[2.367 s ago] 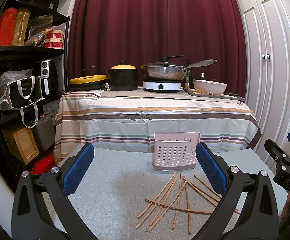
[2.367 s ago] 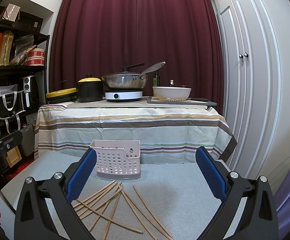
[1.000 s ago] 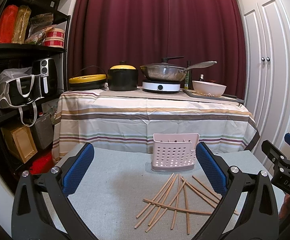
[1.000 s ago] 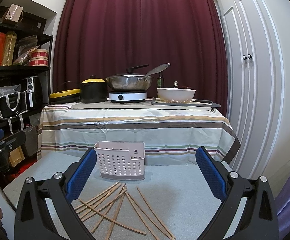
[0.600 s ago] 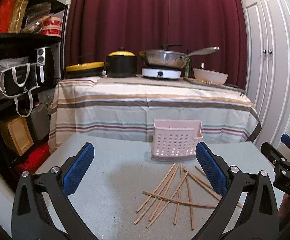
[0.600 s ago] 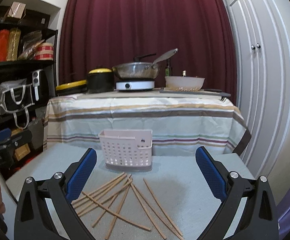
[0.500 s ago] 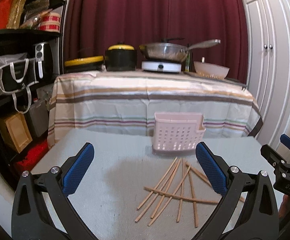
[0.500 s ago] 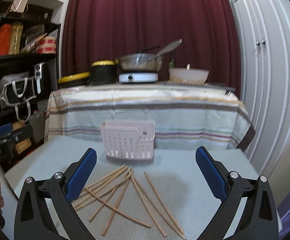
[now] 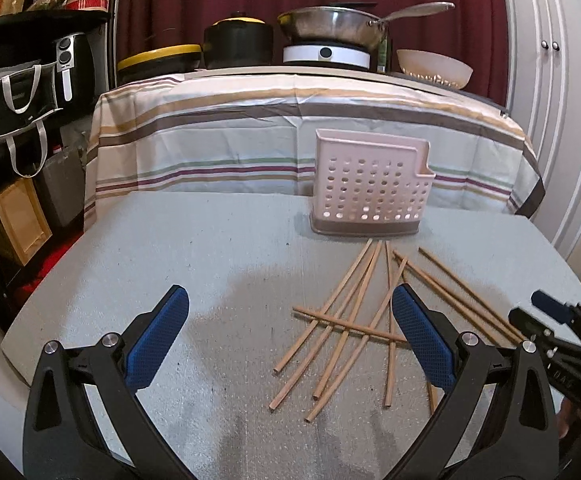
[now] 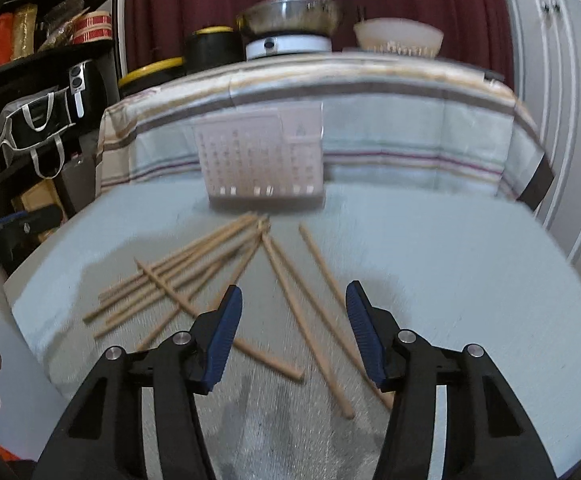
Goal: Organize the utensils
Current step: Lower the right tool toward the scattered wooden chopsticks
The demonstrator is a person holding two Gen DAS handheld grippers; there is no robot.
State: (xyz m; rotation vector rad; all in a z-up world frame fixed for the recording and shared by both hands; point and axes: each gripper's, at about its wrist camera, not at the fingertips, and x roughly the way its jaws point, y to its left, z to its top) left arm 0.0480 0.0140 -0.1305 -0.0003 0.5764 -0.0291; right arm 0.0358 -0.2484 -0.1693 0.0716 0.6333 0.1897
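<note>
**Both grippers held above scattered chopsticks, nothing gripped**

Left wrist view: the left gripper [image 9: 290, 340] is seen with its jaws spread wide, the blue pads well apart and nothing held or touched between them. The chopsticks [image 9: 354, 316] are strewn in a loose, crossing fan on the grey desk [image 9: 210, 248], one lying across the others; some pass behind the right-hand pad. The pale perforated utensil holder [image 9: 370, 184] stands upright just beyond the far tips of the sticks. The right gripper [image 9: 558, 332] is seen at the right edge, with the letters "DAS" partly legible on its body. Behind the desk, a striped tablecloth [image 9: 250, 136] is draped over a second table carrying a black pot with a yellow lid [image 9: 237, 42], a steel pan [image 9: 330, 24] on a white hob, and a pale bowl [image 9: 434, 68]. A dark red curtain, a black shelf with a bag, and white cupboard doors are also visible.

Right wrist view: the picture is blurred. The right gripper [image 10: 294, 332] is seen with its jaws open more narrowly, empty, poised over the near ends of the chopsticks [image 10: 218, 264]; contact with them cannot be told. The utensil holder [image 10: 262, 160] stands beyond the sticks. The left gripper [image 10: 6, 236] appears at the left edge; its lettering is too blurred to be read.
</note>
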